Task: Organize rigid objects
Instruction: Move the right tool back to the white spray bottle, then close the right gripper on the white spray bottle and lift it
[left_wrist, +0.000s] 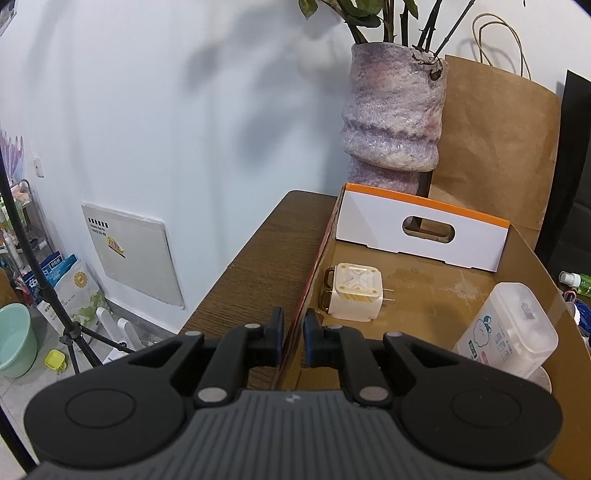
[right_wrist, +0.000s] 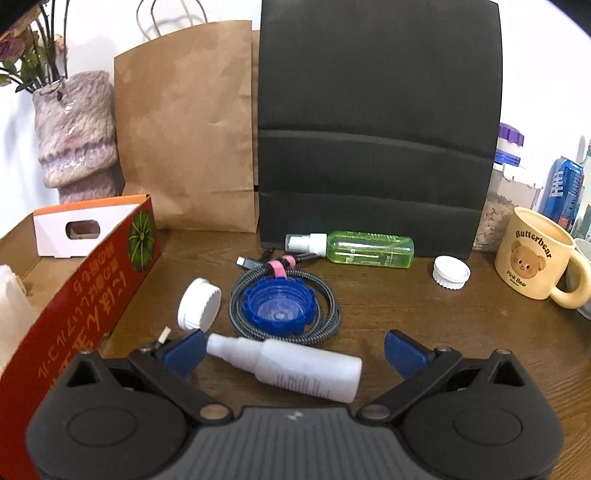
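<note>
While a wooden table (right_wrist: 406, 314) carries the clutter, a big black panel (right_wrist: 376, 129) and a brown paper bag (right_wrist: 188, 129) stand upright at its back, beside a purple glazed vase (right_wrist: 74, 129) holding stems. At the table's left end sits a cardboard box (left_wrist: 436, 284), red on its outer wall, with a white handle flap (left_wrist: 424, 230) propped across its far end. Inside it lie a cream charger plug (left_wrist: 354, 291) near the left wall and a frosted plastic container (left_wrist: 509, 328) against the right wall, well apart from each other. The left gripper (left_wrist: 293, 332) is pinching the box's near left wall, its blue pads pressed against either side of the cardboard. The right gripper (right_wrist: 293, 350) hangs with jaws spread wide over a white squeeze bottle (right_wrist: 291, 369), which lies on its side on the table between the pads, its nozzle just beside the left pad; whether either pad touches it cannot be told. Beyond it a coiled braided cable (right_wrist: 325, 317) rings a blue cap (right_wrist: 277, 310); a white lid (right_wrist: 199, 304) stands on edge just left of the coil. A green spray bottle (right_wrist: 354, 247) lies before the panel, near another white cap (right_wrist: 451, 272) and a cream bear mug (right_wrist: 535, 254).
</note>
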